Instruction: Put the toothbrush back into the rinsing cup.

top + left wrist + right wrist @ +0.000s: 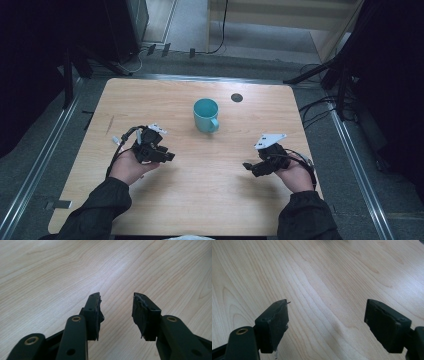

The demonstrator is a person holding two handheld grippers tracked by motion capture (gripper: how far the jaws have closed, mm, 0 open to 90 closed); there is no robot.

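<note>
Teal mug upright on your worktop, both of your grippers empty.

The mug (206, 114) is a plain teal cup, open mouth up, handle turned toward you, standing mid-worktop (150, 100) beyond and between your hands. Your left gripper (167, 156) has its jaws partly spread over bare wood; your right gripper (247, 166) is spread wider, gripping nothing.

In the high view, bare surface (210, 180) lies between the left gripper (167, 156) and right gripper (248, 166). Only the teal mug (206, 115) stands in the way, above centre; a dark disc (237, 97) lies flat at upper right.
</note>
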